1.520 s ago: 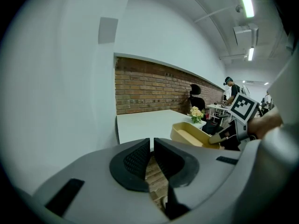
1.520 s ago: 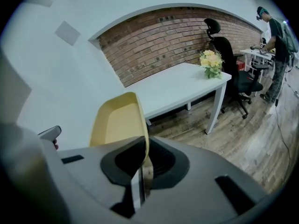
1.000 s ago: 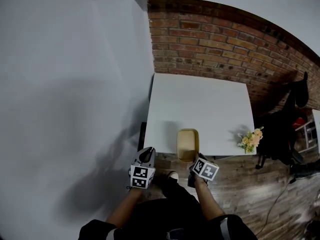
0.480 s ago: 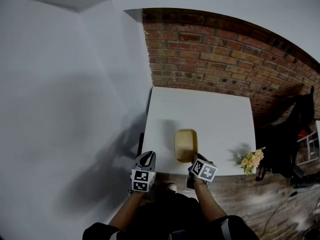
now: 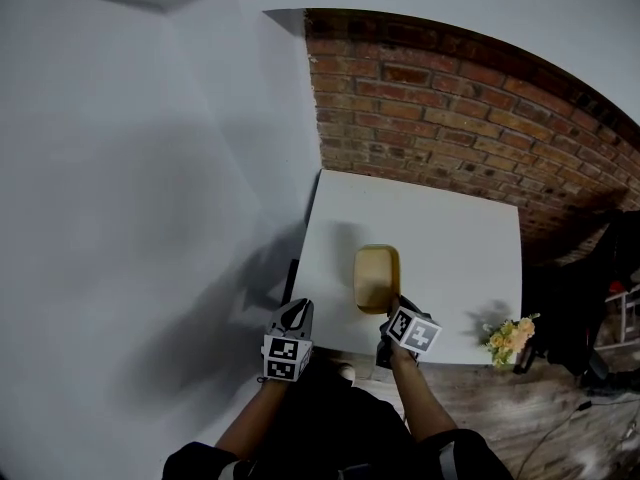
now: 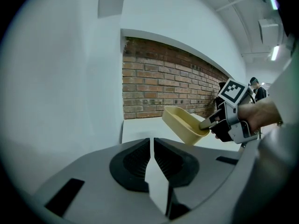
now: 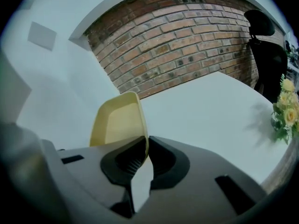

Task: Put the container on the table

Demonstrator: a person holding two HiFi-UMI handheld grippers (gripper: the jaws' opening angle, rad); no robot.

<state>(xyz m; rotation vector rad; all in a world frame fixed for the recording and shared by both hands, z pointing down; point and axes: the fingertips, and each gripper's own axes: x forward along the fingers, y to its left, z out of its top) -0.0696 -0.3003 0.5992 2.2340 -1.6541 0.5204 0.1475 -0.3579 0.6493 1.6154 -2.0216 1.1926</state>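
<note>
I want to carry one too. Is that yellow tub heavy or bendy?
Probably light: the right gripper holds the yellow tub by one wall alone. Likely stiff too, since its walls look unbent while tilted. It looks empty, so nothing should spill.

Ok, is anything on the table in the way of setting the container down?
Nothing visible. The right gripper holds the yellow container by its rim over a bare part of the white table. The flower bouquet sits apart, near the table's right front corner.
</note>
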